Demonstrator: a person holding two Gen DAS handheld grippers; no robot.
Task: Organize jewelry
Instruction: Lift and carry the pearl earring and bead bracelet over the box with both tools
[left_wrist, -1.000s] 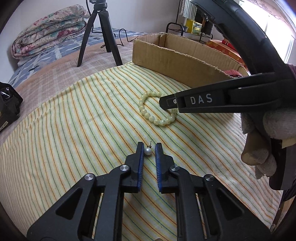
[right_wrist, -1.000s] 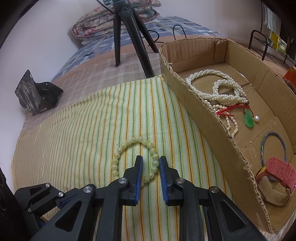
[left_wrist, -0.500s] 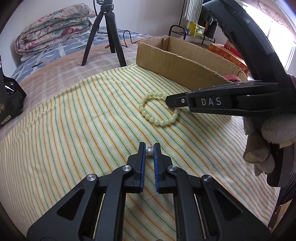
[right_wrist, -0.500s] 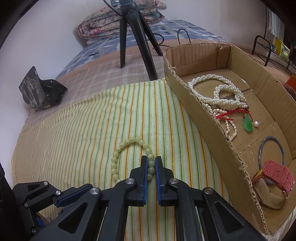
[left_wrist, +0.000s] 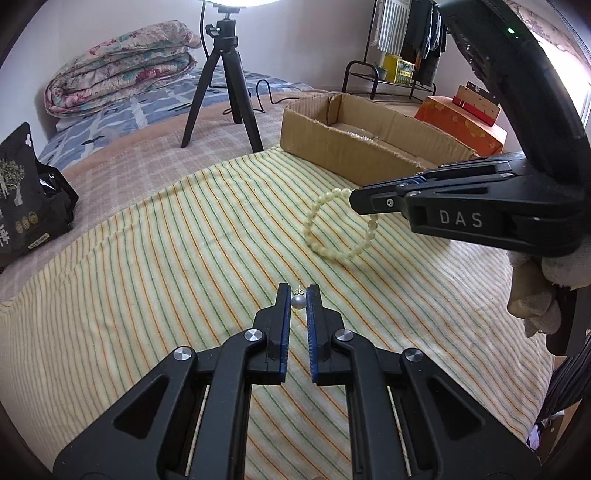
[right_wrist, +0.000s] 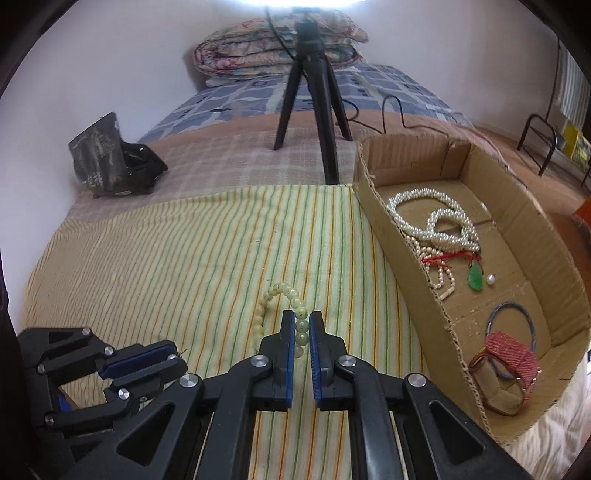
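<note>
My left gripper (left_wrist: 298, 295) is shut on a small pearl earring (left_wrist: 297, 302) and holds it above the striped cloth (left_wrist: 184, 258). My right gripper (right_wrist: 302, 323) is shut on a pale green bead bracelet (right_wrist: 280, 291) and has it lifted, hanging off the cloth; the bracelet also shows in the left wrist view (left_wrist: 334, 229) under the right gripper (left_wrist: 356, 201). The cardboard box (right_wrist: 391, 251) stands to the right, holding pearl necklaces (right_wrist: 432, 221), a green pendant (right_wrist: 475, 277), a loose pearl (right_wrist: 490, 279), a bangle (right_wrist: 511, 321) and a red watch (right_wrist: 511, 363).
A black tripod (right_wrist: 312, 99) stands behind the cloth on the bed. A black bag (right_wrist: 107, 162) lies at the far left. A folded quilt (right_wrist: 280, 44) lies at the back. An orange box (left_wrist: 460, 123) and a metal rack (left_wrist: 399, 48) are beyond the cardboard box.
Both grippers closed: the left on the pearl earring, the right on the bead bracelet. Both have since risen, lifting their pieces off the cloth.
</note>
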